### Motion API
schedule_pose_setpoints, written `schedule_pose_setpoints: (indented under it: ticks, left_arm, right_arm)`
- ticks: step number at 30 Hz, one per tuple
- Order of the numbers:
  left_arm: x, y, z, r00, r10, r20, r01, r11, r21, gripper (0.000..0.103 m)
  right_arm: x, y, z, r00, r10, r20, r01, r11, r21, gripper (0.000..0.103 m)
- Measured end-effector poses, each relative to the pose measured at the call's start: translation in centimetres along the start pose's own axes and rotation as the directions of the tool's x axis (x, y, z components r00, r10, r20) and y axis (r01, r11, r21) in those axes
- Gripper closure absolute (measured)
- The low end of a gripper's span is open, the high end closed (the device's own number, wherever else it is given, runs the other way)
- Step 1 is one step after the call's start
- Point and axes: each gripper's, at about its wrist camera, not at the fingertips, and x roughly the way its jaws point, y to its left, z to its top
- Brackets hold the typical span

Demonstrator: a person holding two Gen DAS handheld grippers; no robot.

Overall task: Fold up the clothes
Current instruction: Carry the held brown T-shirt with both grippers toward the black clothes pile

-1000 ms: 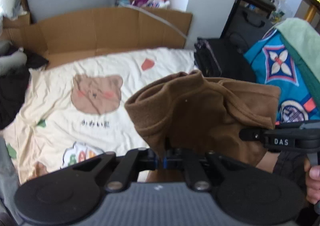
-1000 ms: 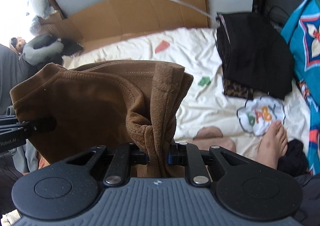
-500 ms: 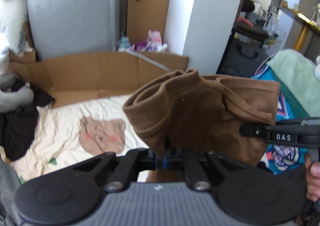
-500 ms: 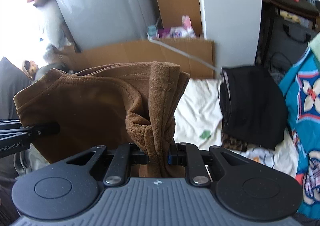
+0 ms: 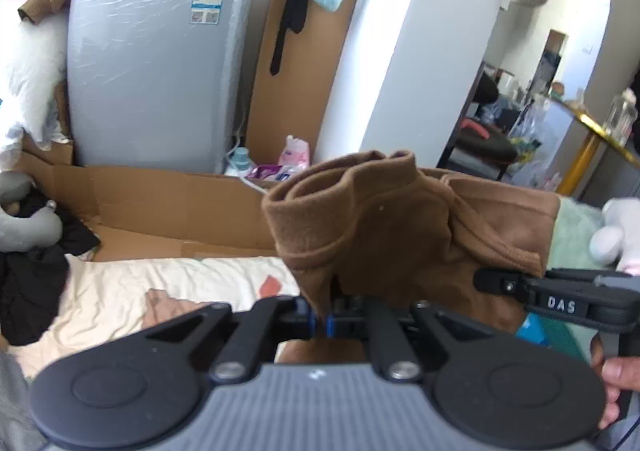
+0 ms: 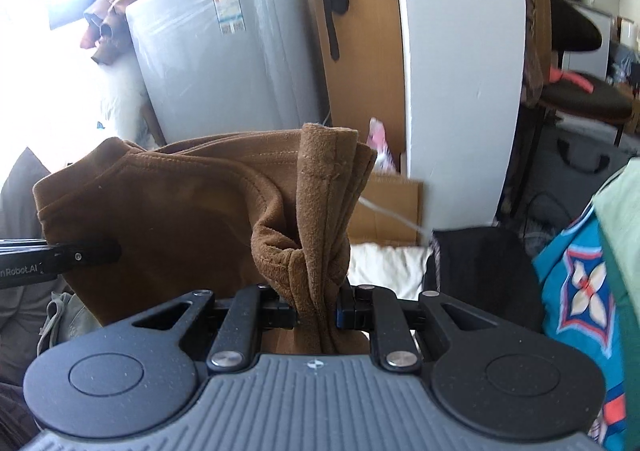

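Both grippers have risen, lifting the brown garment (image 5: 400, 235) off the bed (image 5: 160, 283); left gripper (image 5: 322, 321) pinches a thin edge at 6 o'clock, right gripper (image 6: 316, 307) clamps a thick bunch, so uneven tension risks slipping.

The left gripper (image 5: 320, 321) pinches the brown garment (image 5: 400, 235) between nearly closed jaws. Right of the garment, the right gripper (image 5: 486, 281) grips its other edge. Behind the garment stand a grey appliance (image 5: 156, 63) and flattened cardboard (image 5: 160, 203); a cream sheet (image 5: 132, 283) lies below-left.
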Motion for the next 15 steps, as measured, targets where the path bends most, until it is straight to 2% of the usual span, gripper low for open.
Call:
schedule_pose_setpoints:
  ticks: [7, 15]
  left_arm:
    - [0.2, -2.2, 0.7, 0.999, -0.048, 0.010, 0.048, 0.998, 0.036, 0.098]
    - [1.2, -4.0, 1.1, 0.995, -0.104, 0.012, 0.104, 0.994, 0.031, 0.098]
  right_arm:
    - [-1.6, -1.7, 0.7, 0.999, -0.036, 0.021, 0.035, 0.999, 0.018, 0.087]
    - [-3.0, -4.0, 0.7, 0.998, -0.065, 0.021, 0.065, 0.997, 0.037, 0.087]
